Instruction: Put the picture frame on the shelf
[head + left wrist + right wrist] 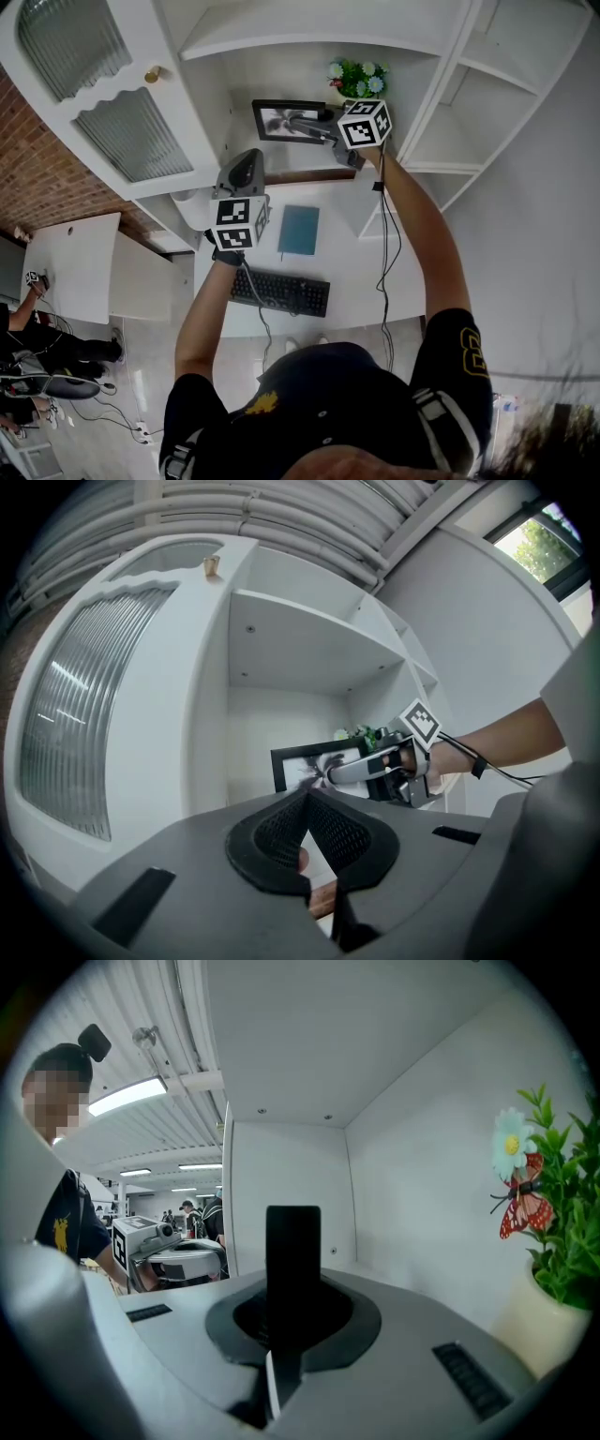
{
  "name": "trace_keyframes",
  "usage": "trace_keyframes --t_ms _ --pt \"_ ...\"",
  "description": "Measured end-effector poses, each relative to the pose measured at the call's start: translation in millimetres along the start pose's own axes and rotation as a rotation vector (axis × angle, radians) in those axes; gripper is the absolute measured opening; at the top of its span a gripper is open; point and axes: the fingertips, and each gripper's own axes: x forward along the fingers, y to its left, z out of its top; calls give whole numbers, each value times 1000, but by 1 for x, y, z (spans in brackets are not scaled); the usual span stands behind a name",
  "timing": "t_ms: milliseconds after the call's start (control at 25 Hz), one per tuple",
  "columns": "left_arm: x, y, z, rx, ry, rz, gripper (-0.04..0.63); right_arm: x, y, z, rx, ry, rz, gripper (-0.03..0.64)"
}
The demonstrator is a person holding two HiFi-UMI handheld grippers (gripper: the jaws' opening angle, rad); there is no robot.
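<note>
A black picture frame (281, 120) with a grey print stands upright in the open white shelf (246, 157) compartment. My right gripper (325, 133) reaches in from the right and is shut on the frame's right side. In the right gripper view the frame (292, 1251) shows edge-on as a black bar between the jaws. The left gripper view shows the frame (302, 764) with the right gripper (330, 775) on it. My left gripper (244, 171) hovers lower left, over the desk, jaws together and holding nothing.
A potted plant with flowers (356, 77) stands in the same compartment right of the frame, close to the right gripper (292, 1330). A ribbed-glass cabinet door (131, 141) is on the left. On the desk lie a teal notebook (299, 230) and a keyboard (281, 292).
</note>
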Motion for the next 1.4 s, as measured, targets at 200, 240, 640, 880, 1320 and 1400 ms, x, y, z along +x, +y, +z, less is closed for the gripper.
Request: trace_keyframes --t_ms 200,240,640,880,1320,1400 --pt "0 2 -4 0 4 1 18 3 -4 -6 4 22 -3 15" --pt "1 3 -5 -1 3 2 18 3 -5 -7 4 25 -2 15" --pt "1 2 -6 -2 1 0 18 2 -10 -10 6 41 -21 17" --pt "1 1 -7 -4 2 -2 18 0 -12 -7 2 27 -34 36" --pt "1 -2 -7 -4 1 -6 18 -2 -11 -5 -7 8 -37 61" --pt "1 -2 -7 -3 3 -5 18 -3 -10 -5 -8 7 -34 63"
